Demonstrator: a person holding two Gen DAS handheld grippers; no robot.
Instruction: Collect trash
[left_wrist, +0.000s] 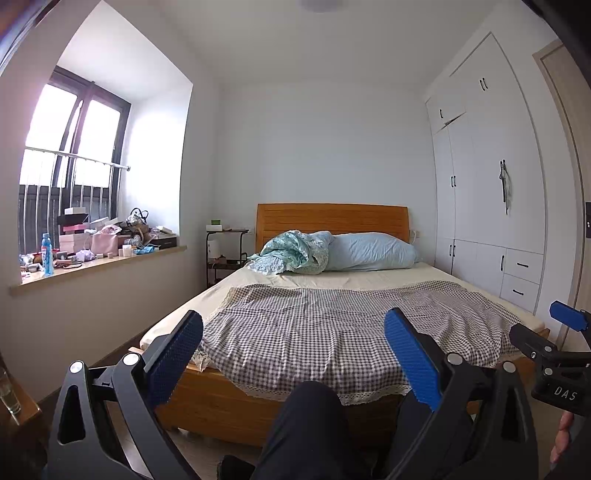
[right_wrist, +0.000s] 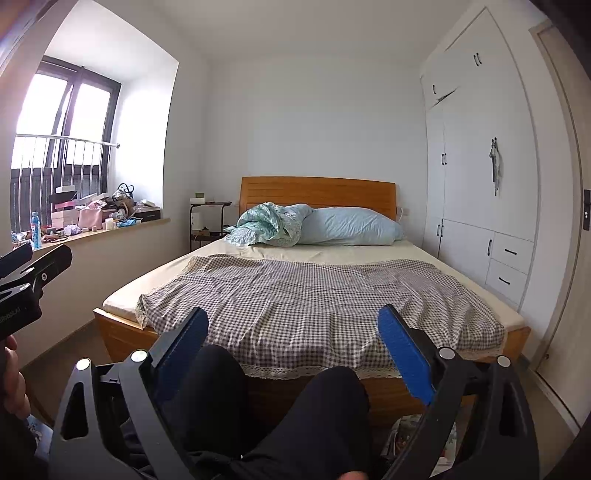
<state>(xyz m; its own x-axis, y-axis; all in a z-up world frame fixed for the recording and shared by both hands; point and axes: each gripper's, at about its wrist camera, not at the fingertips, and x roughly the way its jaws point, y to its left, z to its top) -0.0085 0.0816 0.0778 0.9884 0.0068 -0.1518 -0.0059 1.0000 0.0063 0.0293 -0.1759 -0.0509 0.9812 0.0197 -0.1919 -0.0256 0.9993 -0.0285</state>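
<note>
Left gripper: jaws wide, empty | Right gripper: jaws wide, empty | Both aimed at a bed with a checked cover, person's dark-clad knees below | Clutter, possibly trash, on the windowsill, left, well apart from both.

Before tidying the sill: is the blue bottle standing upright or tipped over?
Upright. The blue bottle stands on the windowsill, cap on top.
</note>
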